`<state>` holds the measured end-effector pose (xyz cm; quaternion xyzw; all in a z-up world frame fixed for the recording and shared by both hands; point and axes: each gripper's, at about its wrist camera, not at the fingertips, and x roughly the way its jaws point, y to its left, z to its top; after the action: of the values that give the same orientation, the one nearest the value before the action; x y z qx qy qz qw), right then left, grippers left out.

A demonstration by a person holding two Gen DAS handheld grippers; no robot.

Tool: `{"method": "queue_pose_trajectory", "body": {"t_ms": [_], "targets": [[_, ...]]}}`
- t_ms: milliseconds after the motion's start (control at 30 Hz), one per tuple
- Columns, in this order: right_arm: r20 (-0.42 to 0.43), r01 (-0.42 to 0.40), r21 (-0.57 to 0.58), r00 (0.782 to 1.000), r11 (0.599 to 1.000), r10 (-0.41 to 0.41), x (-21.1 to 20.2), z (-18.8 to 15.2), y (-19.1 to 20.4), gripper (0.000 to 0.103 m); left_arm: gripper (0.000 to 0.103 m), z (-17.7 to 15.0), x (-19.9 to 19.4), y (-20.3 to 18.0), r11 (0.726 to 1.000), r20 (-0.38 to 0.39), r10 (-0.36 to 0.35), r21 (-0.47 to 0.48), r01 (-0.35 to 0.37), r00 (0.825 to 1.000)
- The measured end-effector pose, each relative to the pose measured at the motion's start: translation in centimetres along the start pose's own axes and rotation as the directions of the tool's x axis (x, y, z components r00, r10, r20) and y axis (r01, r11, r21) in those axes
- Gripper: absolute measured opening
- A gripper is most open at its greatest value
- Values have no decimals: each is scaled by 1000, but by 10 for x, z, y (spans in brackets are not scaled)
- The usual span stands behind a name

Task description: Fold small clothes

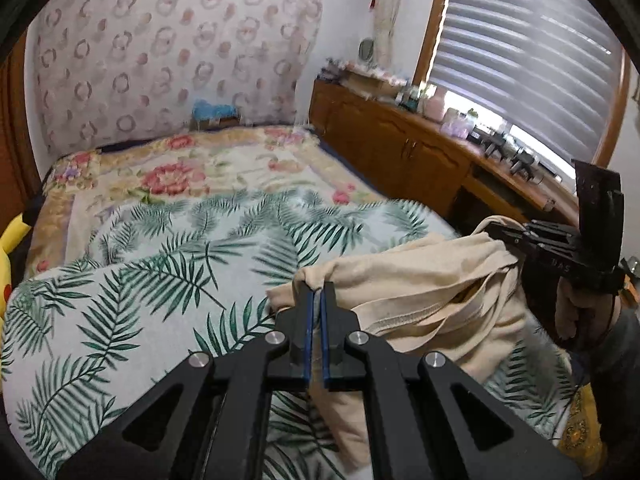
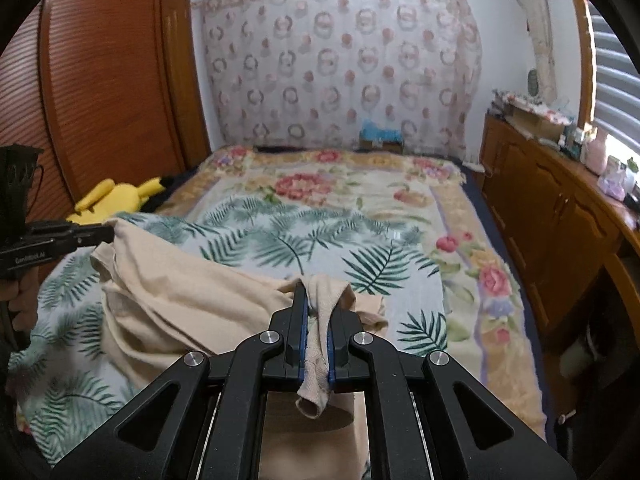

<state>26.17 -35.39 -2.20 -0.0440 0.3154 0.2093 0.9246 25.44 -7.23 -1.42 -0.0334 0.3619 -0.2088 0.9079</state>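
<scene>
- The cream cotton garment [image 1: 420, 280], a small top with stitched hems, hangs slack between the two grippers above the near end of the bed with the palm-leaf print sheet [image 1: 120, 300]. Its lower folds appear to rest on the sheet toward the bed's right edge.
- The left gripper [image 1: 317, 294] is clenched on a thin pinch of one edge of the cloth. So little fabric sits between the blue pads that a tug could pull it free.
- The right gripper [image 2: 318, 312] is clamped on a bunched, rolled strip of the same garment, whose end dangles out behind the jaws. A roll like this may slide, or drag in layers that were not meant to be held.
- The cloth is crumpled and doubled over between the grips, so laying it down as it is would likely trap creases or leave a crooked fold.
- The garment sits close to the bed's right edge beside the brown wooden cabinet [image 1: 400, 148]. A dropped corner could slip down between them.
- The loose leaf sheet is itself rumpled, and might bunch up under the garment.
</scene>
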Motion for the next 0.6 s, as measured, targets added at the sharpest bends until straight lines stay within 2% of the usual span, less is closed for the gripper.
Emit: {"method": "queue_pose_trajectory", "body": {"t_ms": [167, 200, 267, 300, 400, 500, 567, 600], "targets": [[-87, 3, -1, 996, 1000, -3, 39, -8, -12, 5, 4, -7, 26, 11, 1000, -67, 13, -11, -13, 998], [-89, 4, 0, 996, 1000, -4, 41, -9, -14, 8, 6, -8, 26, 11, 1000, -69, 19, -8, -19, 997], [-86, 18, 2, 996, 1000, -18, 41, -10, -16, 20, 7, -9, 21, 12, 999, -57, 45, 7, -45, 997], [-80, 30, 1, 996, 1000, -30, 39, -10, -17, 23, 13, -10, 17, 15, 998, -50, 55, 10, -55, 997], [-64, 46, 25, 997, 999, -44, 29, -10, -23, 24, 31, -16, 6, 20, 1000, -54, 19, 4, -19, 998], [-53, 51, 23, 997, 998, -50, 13, -15, -24, 26, 38, -27, 1, 19, 999, -90, 13, 35, -10, 996], [-53, 55, 18, 997, 998, -54, 2, -20, -24, 43, 38, -34, 0, 16, 999, -108, 17, 47, -12, 994], [-55, 56, 16, 997, 998, -55, -1, -22, -24, 48, 38, -38, 0, 15, 999, -119, 10, 51, -4, 993]]}}
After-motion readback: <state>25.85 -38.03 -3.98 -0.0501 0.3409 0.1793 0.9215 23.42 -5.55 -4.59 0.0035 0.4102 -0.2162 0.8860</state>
